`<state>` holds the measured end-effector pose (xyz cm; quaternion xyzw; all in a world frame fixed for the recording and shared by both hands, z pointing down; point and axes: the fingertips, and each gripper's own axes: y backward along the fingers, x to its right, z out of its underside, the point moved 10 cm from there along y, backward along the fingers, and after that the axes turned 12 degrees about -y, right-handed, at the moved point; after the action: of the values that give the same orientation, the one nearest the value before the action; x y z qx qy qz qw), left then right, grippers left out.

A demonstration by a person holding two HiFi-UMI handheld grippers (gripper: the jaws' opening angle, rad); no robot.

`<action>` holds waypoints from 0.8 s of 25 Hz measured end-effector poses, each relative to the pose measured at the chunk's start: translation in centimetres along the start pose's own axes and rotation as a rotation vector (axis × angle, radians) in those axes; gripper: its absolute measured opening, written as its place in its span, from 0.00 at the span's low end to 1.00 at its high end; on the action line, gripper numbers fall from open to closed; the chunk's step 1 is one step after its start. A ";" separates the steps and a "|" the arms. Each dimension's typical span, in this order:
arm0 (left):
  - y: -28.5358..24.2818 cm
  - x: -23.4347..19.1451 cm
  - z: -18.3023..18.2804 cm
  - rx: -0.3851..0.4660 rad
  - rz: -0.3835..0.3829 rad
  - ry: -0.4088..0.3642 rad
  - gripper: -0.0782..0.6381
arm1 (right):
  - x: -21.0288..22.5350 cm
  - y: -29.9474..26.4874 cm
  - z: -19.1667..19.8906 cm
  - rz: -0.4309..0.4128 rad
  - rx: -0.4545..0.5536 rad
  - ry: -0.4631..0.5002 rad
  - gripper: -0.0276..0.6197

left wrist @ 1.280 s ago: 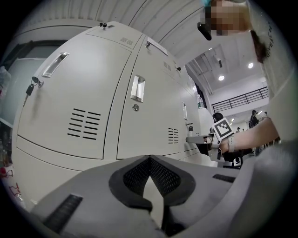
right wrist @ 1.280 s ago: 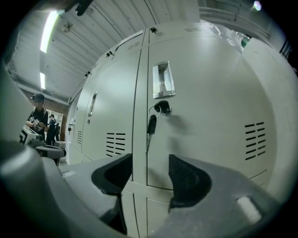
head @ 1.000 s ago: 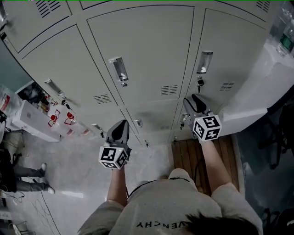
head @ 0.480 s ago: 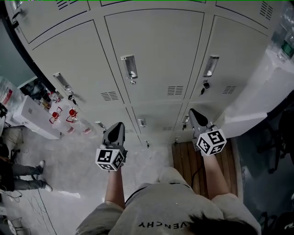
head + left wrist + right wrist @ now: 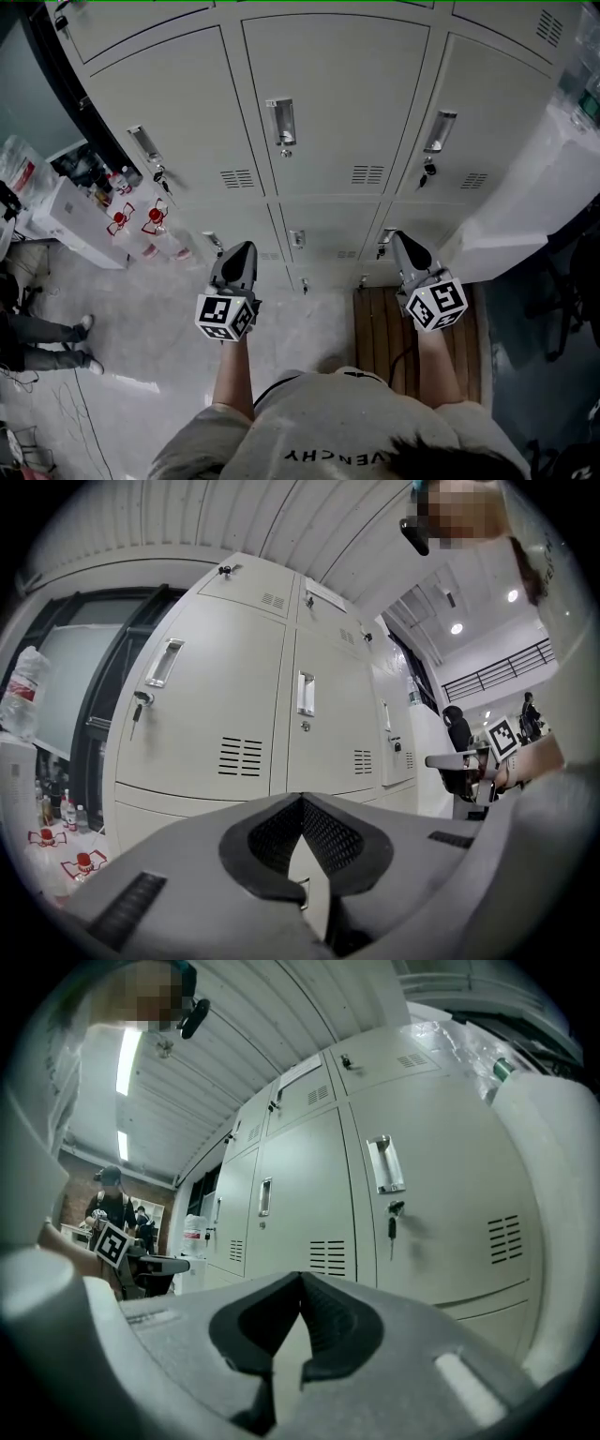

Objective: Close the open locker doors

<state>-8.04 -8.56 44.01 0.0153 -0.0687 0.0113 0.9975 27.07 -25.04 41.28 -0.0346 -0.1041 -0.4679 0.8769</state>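
A bank of pale grey lockers fills the top of the head view. The middle door (image 5: 328, 103), the left door (image 5: 178, 122) and the right door (image 5: 478, 122) all lie flush with the frame, and so does the lower row (image 5: 328, 230). Keys hang under the handles (image 5: 281, 122). My left gripper (image 5: 239, 251) is held level a short way off the lower row, shut, with nothing in it. My right gripper (image 5: 401, 240) hangs the same way at the right, shut and empty. Closed doors (image 5: 206, 705) face the left gripper (image 5: 302, 799). Closed doors (image 5: 441, 1213) also face the right gripper (image 5: 300, 1276).
A white box (image 5: 70, 220) and red-capped bottles (image 5: 155, 217) sit on the floor at the left. A person's legs (image 5: 37, 342) show at the far left. A wooden floor board (image 5: 380, 328) lies under my right arm. A white covered block (image 5: 534, 197) stands beside the right lockers.
Both grippers have drawn back from the lockers toward my body. The right gripper's jaws stood apart a second ago and are now together. More of the lower locker row shows.
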 end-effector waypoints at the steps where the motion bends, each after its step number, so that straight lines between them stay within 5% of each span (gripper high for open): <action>1: 0.5 0.2 0.0 -0.002 -0.004 -0.001 0.10 | -0.2 0.4 0.1 -0.003 0.000 0.003 0.04; 20: 9.4 5.5 -2.2 -0.022 -0.039 0.011 0.10 | -3.8 10.3 0.4 0.027 -0.051 -0.009 0.04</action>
<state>-2.50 0.99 42.81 0.0058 -0.0629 -0.0090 0.9980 33.47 -16.16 41.26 -0.0604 -0.0955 -0.4583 0.8816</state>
